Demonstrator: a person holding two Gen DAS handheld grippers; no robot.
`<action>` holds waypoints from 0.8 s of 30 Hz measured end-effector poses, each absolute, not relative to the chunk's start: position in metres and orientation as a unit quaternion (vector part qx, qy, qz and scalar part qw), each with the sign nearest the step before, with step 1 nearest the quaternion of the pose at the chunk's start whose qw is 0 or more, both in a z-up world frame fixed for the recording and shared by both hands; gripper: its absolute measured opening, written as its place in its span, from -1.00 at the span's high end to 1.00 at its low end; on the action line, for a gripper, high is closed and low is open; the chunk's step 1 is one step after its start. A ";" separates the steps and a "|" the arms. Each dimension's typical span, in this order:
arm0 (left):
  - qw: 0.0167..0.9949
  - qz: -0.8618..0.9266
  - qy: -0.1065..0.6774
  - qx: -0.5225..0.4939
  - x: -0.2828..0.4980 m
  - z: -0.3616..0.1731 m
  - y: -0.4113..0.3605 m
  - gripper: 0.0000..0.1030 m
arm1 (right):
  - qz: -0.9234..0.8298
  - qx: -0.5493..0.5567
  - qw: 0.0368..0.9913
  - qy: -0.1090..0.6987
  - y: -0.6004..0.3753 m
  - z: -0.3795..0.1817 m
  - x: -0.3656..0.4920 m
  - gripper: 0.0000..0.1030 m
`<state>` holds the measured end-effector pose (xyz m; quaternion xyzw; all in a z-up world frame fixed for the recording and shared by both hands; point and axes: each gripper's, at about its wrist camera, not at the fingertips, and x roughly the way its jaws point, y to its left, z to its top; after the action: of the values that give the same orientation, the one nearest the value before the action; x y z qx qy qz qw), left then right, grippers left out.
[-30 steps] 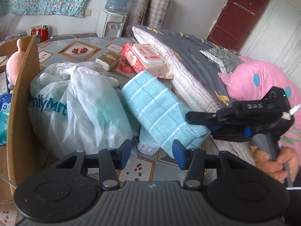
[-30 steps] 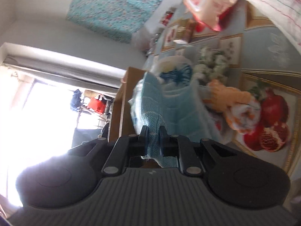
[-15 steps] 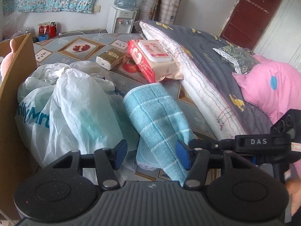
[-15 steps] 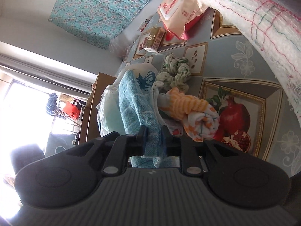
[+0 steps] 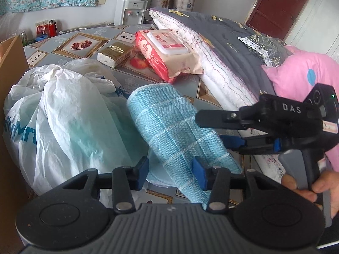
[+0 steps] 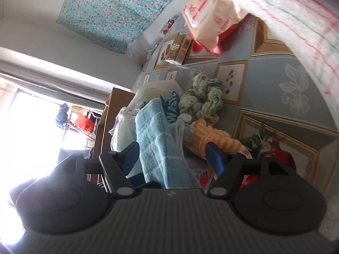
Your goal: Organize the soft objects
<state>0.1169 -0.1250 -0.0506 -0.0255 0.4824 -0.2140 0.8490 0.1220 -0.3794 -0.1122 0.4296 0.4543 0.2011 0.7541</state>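
While both tongs are standing wide and gripping nothing, the blue towel is lying draped between the pads of the left tongs and the right tongs, beside the plastic bag, seemingly released for regrasping.

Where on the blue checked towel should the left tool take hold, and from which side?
Grip the blue checked towel at its near hanging end, coming straight forward. That end already drapes between the open left tool fingers, thin enough to pinch; the upper part looks bulky.
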 end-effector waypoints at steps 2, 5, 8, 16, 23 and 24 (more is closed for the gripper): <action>0.848 -0.215 0.483 -0.026 0.119 -0.050 -0.126 0.09 | 0.210 0.422 0.753 0.459 -0.373 -0.110 0.127 -0.36; 0.848 -0.218 0.482 -0.026 0.121 -0.050 -0.127 0.13 | 0.211 0.400 0.753 0.478 -0.362 -0.107 0.133 -0.21; 0.847 -0.222 0.482 -0.027 0.121 -0.050 -0.129 0.25 | 0.209 0.385 0.758 0.483 -0.354 -0.106 0.133 0.12; 0.852 -0.221 0.474 -0.029 0.120 -0.047 -0.131 0.50 | 0.180 0.376 0.776 0.472 -0.357 -0.102 0.119 0.54; 0.855 -0.230 0.464 -0.021 0.117 -0.048 -0.138 0.58 | 0.151 0.354 0.799 0.461 -0.358 -0.096 0.109 0.54; 0.856 -0.230 0.463 -0.020 0.117 -0.048 -0.139 0.60 | 0.148 0.355 0.800 0.461 -0.359 -0.096 0.108 0.52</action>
<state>0.1173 -0.1393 -0.0476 -0.0198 0.4626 -0.2298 0.8560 0.1085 -0.3589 -0.0964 0.3554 0.4607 0.1478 0.7998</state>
